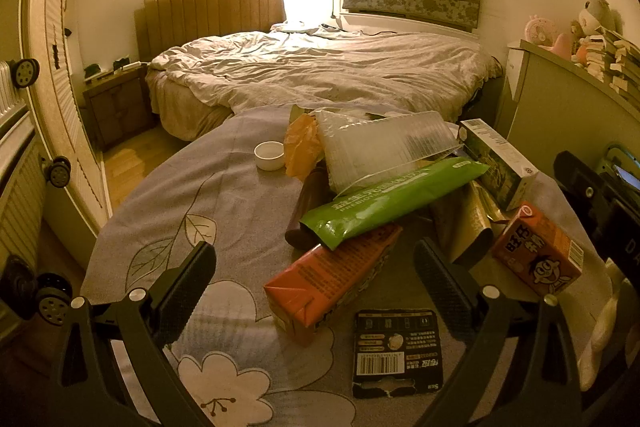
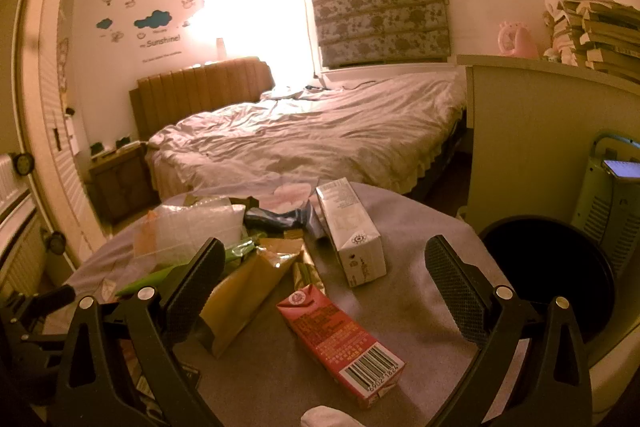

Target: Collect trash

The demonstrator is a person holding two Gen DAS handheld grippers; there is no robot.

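Observation:
Trash is piled on a table with a grey floral cloth [image 1: 168, 227]. In the left wrist view my left gripper [image 1: 316, 263] is open, its fingers either side of an orange drink carton [image 1: 328, 283] lying flat. A green wrapper [image 1: 392, 199], a clear plastic tray [image 1: 384, 147], a gold bag [image 1: 468, 227], a second red carton [image 1: 536, 251] and a black card [image 1: 398, 351] lie around it. In the right wrist view my right gripper [image 2: 324, 267] is open above a red carton [image 2: 340, 343], with a white box [image 2: 352, 231] beyond it.
A small white bowl [image 1: 269, 154] sits on the far left of the cloth. A dark round bin [image 2: 548, 279] opens just right of the table. The bed [image 1: 320, 71] lies behind, a cabinet [image 2: 540, 131] with stacked books [image 2: 604, 39] to the right.

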